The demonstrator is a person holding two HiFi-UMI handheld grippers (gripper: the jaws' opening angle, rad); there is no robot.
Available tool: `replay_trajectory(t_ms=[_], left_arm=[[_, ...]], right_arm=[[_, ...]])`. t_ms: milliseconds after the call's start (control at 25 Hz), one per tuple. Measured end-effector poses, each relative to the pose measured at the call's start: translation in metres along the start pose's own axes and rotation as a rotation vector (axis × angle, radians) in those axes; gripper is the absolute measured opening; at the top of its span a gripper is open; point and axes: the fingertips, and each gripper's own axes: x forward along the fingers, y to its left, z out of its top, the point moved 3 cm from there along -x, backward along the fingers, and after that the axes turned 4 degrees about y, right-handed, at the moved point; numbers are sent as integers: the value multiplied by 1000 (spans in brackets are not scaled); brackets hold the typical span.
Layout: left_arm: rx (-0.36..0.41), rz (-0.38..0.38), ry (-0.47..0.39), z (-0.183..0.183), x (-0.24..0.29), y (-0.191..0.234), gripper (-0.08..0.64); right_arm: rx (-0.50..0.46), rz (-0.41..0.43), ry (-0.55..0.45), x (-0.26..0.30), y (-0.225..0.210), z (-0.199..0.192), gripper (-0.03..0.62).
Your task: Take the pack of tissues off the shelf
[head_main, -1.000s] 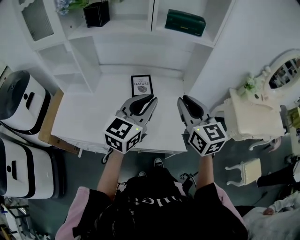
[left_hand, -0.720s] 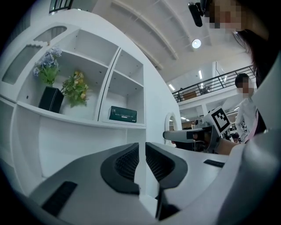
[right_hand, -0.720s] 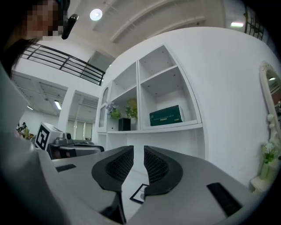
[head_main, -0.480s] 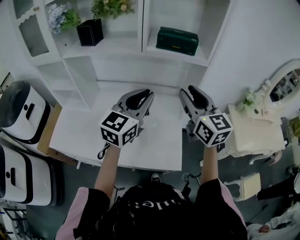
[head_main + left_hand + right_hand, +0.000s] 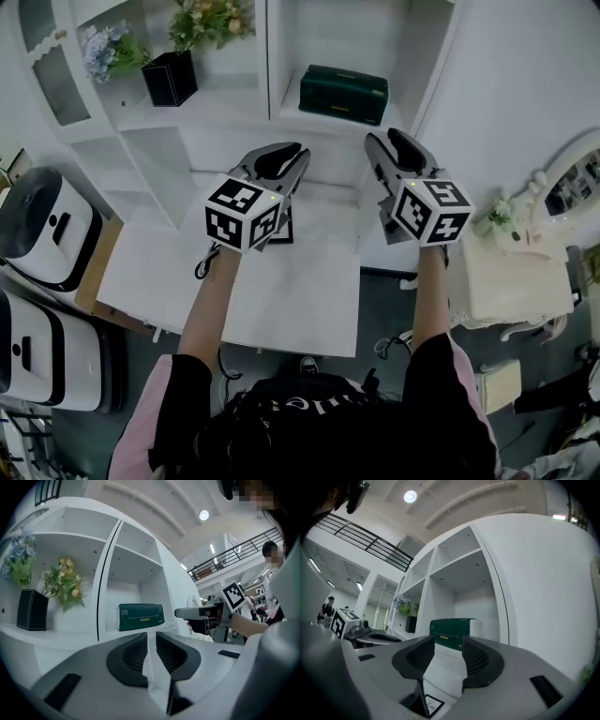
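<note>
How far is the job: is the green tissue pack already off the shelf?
Done: nothing; the dark green rectangular tissue pack lies on the white shelf. In hand: the right gripper points at it; its jaws have just been opening, nothing between them. Left: reach in, close on the pack, lift it off.

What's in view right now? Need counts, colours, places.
Rectangular tissue pack: 1, dark green, right shelf compartment.
Square vase: 1, black, left shelf compartment.
Flower sprays: 2, blue-white and yellow-green, at the vase.
Shelf unit: 1, white, behind the desk.
Desk: 1, white, under the grippers.
Framed card: 1, black-edged, on the desk.
Rounded machines: 2, white and black, floor at left.
Dressing table with mirror: 1, white, at right.
Left gripper: grey, jaws shut, empty.
Right gripper: grey, jaws apart, just been opening, nothing between them.
</note>
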Motion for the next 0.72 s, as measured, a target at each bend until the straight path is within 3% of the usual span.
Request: replay_trajectory(t_ms=[160, 480, 720], left_arm=[[11, 18, 4, 12, 19, 15, 106], [27, 58, 11, 30, 38, 38, 120], [11, 60, 13, 31, 45, 42, 132]], right_arm=[[14, -14, -1, 16, -17, 13, 179], [49, -29, 69, 45, -36, 12, 181], [36, -95, 112, 55, -47, 5, 153]])
